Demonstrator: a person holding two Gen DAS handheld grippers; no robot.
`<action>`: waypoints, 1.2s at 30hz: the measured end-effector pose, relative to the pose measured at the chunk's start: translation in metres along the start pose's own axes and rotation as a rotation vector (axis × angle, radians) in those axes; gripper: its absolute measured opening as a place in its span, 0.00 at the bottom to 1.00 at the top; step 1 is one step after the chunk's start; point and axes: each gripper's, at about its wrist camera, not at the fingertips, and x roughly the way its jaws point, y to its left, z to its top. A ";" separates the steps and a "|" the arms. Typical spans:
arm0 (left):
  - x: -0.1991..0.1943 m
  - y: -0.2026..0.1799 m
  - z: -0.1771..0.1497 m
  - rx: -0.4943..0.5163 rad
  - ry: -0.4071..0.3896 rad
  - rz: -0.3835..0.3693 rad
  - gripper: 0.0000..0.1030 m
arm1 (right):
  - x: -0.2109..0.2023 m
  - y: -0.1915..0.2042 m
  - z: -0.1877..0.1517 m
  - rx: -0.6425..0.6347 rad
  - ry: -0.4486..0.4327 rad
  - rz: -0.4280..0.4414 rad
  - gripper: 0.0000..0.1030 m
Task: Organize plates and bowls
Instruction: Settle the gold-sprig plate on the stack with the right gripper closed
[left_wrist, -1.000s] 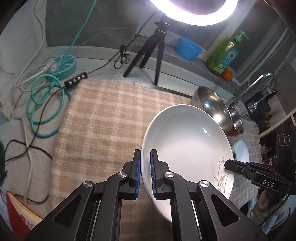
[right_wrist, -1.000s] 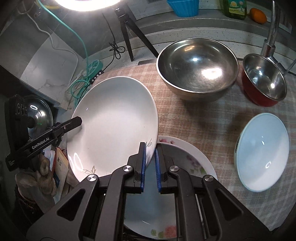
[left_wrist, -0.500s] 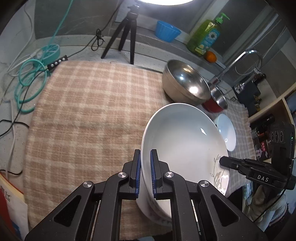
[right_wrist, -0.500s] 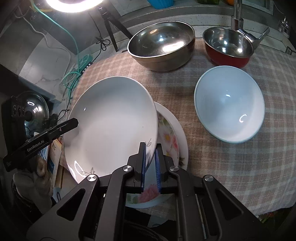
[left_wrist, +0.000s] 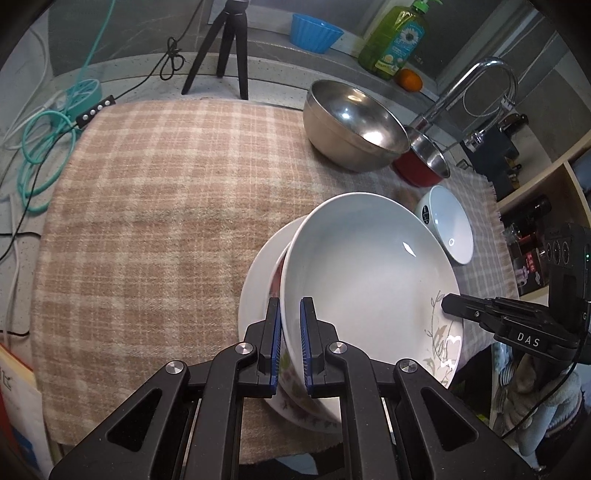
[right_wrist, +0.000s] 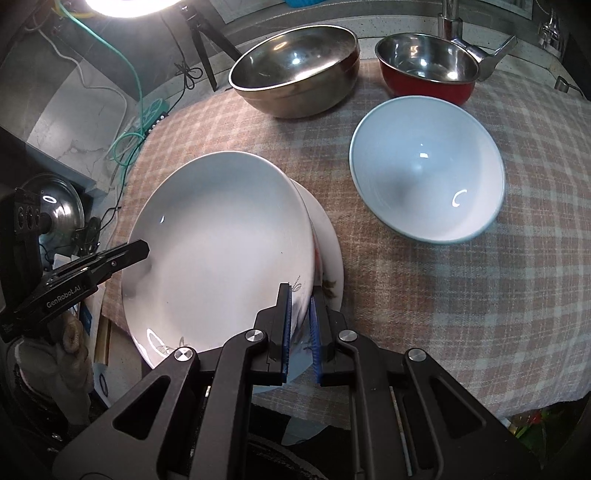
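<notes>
A white deep plate (left_wrist: 369, 280) (right_wrist: 221, 251) with a grey leaf print is held by both grippers at opposite rims. It rests tilted on or just above a floral plate (left_wrist: 258, 280) (right_wrist: 327, 251) on the checked cloth. My left gripper (left_wrist: 290, 345) is shut on the white plate's near rim. My right gripper (right_wrist: 300, 328) is shut on its other rim; it also shows in the left wrist view (left_wrist: 448, 304). A pale blue bowl (right_wrist: 428, 170) (left_wrist: 448, 225) sits right of the plates.
A large steel bowl (left_wrist: 354, 125) (right_wrist: 295, 70) and a red-sided steel bowl (left_wrist: 424, 162) (right_wrist: 428, 66) stand at the back by the tap (left_wrist: 476, 81). A tripod (left_wrist: 229, 44), teal cable (left_wrist: 40, 147), blue cup (left_wrist: 316, 31) and soap bottle (left_wrist: 397, 40) lie beyond the cloth (left_wrist: 147, 206).
Both grippers have carried the white plate down and right over the floral plate. The plate sits lower and flatter than before. Both stay shut on its rim.
</notes>
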 end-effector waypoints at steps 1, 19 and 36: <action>0.001 -0.001 -0.001 0.005 0.003 0.003 0.08 | 0.001 -0.001 -0.002 0.000 0.002 -0.003 0.09; 0.012 0.000 -0.004 0.018 0.044 0.034 0.08 | 0.012 0.003 -0.004 -0.032 0.031 -0.042 0.12; 0.011 0.002 -0.003 0.022 0.053 0.041 0.11 | 0.010 0.008 -0.003 -0.064 0.015 -0.047 0.16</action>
